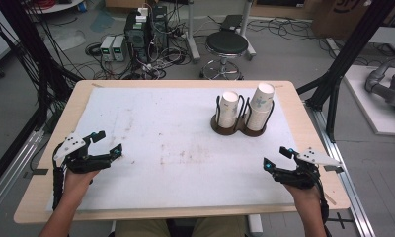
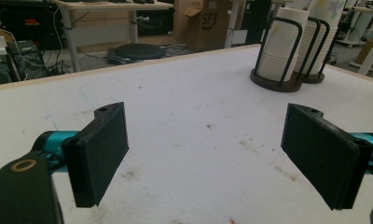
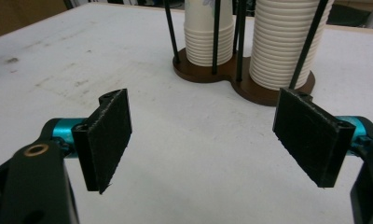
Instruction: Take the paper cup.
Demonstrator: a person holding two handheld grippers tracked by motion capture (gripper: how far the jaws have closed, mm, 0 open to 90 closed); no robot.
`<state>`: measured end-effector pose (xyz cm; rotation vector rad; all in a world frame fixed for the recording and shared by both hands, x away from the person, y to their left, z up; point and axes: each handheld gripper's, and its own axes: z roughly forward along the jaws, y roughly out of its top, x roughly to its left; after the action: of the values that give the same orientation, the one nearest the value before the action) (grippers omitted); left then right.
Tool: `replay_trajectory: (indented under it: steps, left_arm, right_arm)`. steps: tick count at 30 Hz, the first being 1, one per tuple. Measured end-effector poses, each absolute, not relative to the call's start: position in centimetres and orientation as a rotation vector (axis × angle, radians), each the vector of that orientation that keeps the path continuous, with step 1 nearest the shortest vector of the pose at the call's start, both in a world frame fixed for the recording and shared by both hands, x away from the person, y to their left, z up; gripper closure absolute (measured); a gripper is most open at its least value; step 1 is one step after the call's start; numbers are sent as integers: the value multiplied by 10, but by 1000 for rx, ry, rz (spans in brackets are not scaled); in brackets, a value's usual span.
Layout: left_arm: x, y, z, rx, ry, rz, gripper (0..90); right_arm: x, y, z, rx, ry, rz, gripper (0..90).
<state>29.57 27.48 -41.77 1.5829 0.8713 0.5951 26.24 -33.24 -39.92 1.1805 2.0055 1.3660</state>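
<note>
The table (image 1: 136, 89) carries a white mat (image 1: 176, 143) with brown stains, and on its far right part stands a dark holder (image 1: 237, 126) with two stacks of paper cups (image 1: 228, 109), the right stack (image 1: 261, 106) being taller. The left gripper (image 1: 108, 143) hovers over the near left edge of the mat with its jaws spread wide and nothing between them, well apart from the holder. The right gripper (image 1: 277, 158) is at the near right edge, also released and empty, and in the right gripper view the cups (image 3: 208, 32) stand just ahead of it.
</note>
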Motion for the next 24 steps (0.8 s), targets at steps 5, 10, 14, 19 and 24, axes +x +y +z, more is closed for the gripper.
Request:
replay_trajectory:
  steps: [5, 10, 14, 19, 24]
  left_arm:
    - [297, 272, -419, 1598, 864, 583, 147]
    - [297, 271, -421, 1602, 866, 575, 147]
    - [298, 270, -421, 1602, 865, 566, 147]
    - [299, 267, -422, 1611, 859, 561, 147]
    - [298, 267, -421, 1615, 852, 566, 147]
  right_arm:
    - [268, -326, -389, 1177, 1990, 1384, 199]
    - [276, -320, -379, 1148, 2012, 1405, 189]
    - [291, -310, -366, 1109, 2041, 1421, 189]
    - [312, -295, -347, 1062, 2074, 1427, 189]
    - [333, -281, -334, 1039, 2102, 1423, 189]
